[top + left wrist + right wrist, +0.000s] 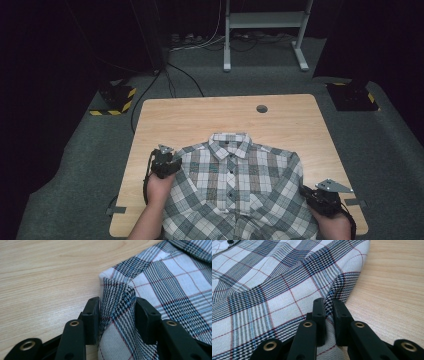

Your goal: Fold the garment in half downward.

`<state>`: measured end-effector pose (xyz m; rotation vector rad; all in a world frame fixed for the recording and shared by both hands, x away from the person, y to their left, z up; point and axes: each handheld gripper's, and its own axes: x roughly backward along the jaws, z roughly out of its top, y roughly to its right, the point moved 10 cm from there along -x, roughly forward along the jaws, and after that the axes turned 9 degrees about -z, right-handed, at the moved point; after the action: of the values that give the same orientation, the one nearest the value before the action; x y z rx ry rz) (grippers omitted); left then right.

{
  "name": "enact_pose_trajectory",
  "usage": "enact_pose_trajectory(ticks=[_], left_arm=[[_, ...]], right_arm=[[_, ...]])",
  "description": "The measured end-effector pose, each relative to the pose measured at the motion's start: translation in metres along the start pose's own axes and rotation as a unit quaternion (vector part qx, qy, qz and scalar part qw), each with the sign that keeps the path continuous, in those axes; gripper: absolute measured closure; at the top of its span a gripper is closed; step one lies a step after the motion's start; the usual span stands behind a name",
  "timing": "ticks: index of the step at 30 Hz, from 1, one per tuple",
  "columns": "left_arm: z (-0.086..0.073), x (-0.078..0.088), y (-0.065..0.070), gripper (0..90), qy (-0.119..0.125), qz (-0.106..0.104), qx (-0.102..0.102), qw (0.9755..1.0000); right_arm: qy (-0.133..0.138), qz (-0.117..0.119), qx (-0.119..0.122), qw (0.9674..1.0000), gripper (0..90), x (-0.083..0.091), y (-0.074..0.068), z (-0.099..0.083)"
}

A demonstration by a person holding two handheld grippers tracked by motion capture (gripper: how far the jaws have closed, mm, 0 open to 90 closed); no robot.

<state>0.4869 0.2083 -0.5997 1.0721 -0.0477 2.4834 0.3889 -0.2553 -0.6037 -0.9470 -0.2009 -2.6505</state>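
My left gripper [117, 308] bunches the plaid shirt's [235, 185] shoulder fold on the table [200, 115]; my right gripper [328, 312] is clenched on its side edge. The looser left hold could slip, rumpling the cloth.

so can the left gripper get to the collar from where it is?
Probably yes. The left gripper sits at the shirt's shoulder, and bare table lies beside the collar. But fabric is bunched between its jaws, so it must let go first.
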Motion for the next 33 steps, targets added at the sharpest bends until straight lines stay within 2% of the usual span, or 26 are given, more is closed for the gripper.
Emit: enact_pose_trajectory(ticks=[2, 4, 6, 7, 13, 14, 15, 16, 17, 18, 19, 21, 24, 26, 28, 29, 31, 32, 33], left_arm=[[0.002, 0.003, -0.002, 57.9, 0.013, -0.01, 0.012, 0.9998], [0.002, 0.004, -0.004, 59.1, 0.016, -0.011, 0.013, 0.9997], [0.002, 0.006, -0.006, 60.2, 0.023, -0.014, 0.022, 0.9994], [0.001, 0.007, -0.009, 63.5, 0.025, -0.015, 0.025, 0.9993], [-0.004, 0.004, -0.016, 70.6, 0.024, -0.02, 0.047, 0.9984], [-0.005, 0.004, -0.019, 75.6, 0.03, -0.021, 0.057, 0.9977], [-0.005, 0.005, -0.021, 77.0, 0.034, -0.023, 0.066, 0.997], [-0.005, 0.005, -0.021, 79.5, 0.034, -0.023, 0.066, 0.997], [-0.005, 0.005, -0.023, 81.3, 0.041, -0.03, 0.078, 0.9956], [-0.005, 0.005, -0.023, 82.3, 0.041, -0.03, 0.078, 0.9956], [-0.006, 0.005, -0.024, 82.6, 0.044, -0.032, 0.079, 0.9954], [-0.006, 0.005, -0.023, 83.6, 0.038, -0.024, 0.066, 0.9968], [-0.006, 0.005, -0.022, 83.6, 0.036, -0.018, 0.059, 0.9975], [-0.006, 0.005, -0.022, 83.6, 0.039, -0.017, 0.056, 0.9976], [-0.006, 0.005, -0.022, 83.6, 0.039, -0.016, 0.054, 0.9977], [-0.006, 0.005, -0.022, 83.5, 0.038, -0.014, 0.05, 0.9979], [-0.006, 0.004, -0.022, 83.3, 0.038, -0.014, 0.05, 0.9979], [-0.006, 0.004, -0.022, 83.3, 0.037, -0.015, 0.05, 0.998], [-0.006, 0.004, -0.022, 83.3, 0.036, -0.015, 0.05, 0.998]], right_arm=[[0.0, 0.0, -0.001, 1.0, 80.9, 0.0, 0.0, 0.0], [0.0, -0.001, -0.001, 1.0, 80.9, 0.0, 0.0, 0.0], [0.0, -0.001, 0.0, 1.0, 80.9, 0.0, 0.0, 0.0], [0.0, -0.002, 0.0, 1.0, 80.9, 0.0, 0.0, 0.0], [0.001, -0.003, 0.001, 1.0, 80.4, 0.0, 0.0, 0.0], [0.001, -0.004, 0.001, 1.0, 80.1, 0.0, 0.0, 0.0], [0.001, -0.005, 0.0, 1.0, 79.5, 0.0, 0.0, 0.0], [0.001, -0.005, 0.0, 1.0, 79.5, 0.0, 0.0, 0.0], [0.001, -0.007, -0.002, 1.0, 78.2, 0.0, 0.0, 0.0], [0.001, -0.007, -0.002, 1.0, 78.2, 0.0, 0.0, 0.0], [0.0, -0.01, -0.006, 0.9999, 74.3, 0.0, 0.002, 0.0], [0.0, -0.013, -0.007, 0.9999, 66.8, 0.0, 0.003, 0.001], [-0.001, -0.009, -0.01, 0.9999, 62.9, 0.001, 0.004, 0.002], [0.015, -0.013, -0.011, 0.9997, 55.1, 0.007, 0.007, 0.015], [0.023, -0.014, -0.013, 0.9996, 54.7, 0.009, 0.008, 0.021], [0.031, -0.014, -0.013, 0.9993, 52.3, 0.01, 0.01, 0.035], [0.034, -0.015, -0.013, 0.9992, 48.8, 0.005, 0.012, 0.05], [0.034, -0.015, -0.013, 0.9992, 48.8, 0.005, 0.012, 0.05], [0.035, -0.018, -0.009, 0.9992, 47.9, 0.001, 0.012, 0.057]])
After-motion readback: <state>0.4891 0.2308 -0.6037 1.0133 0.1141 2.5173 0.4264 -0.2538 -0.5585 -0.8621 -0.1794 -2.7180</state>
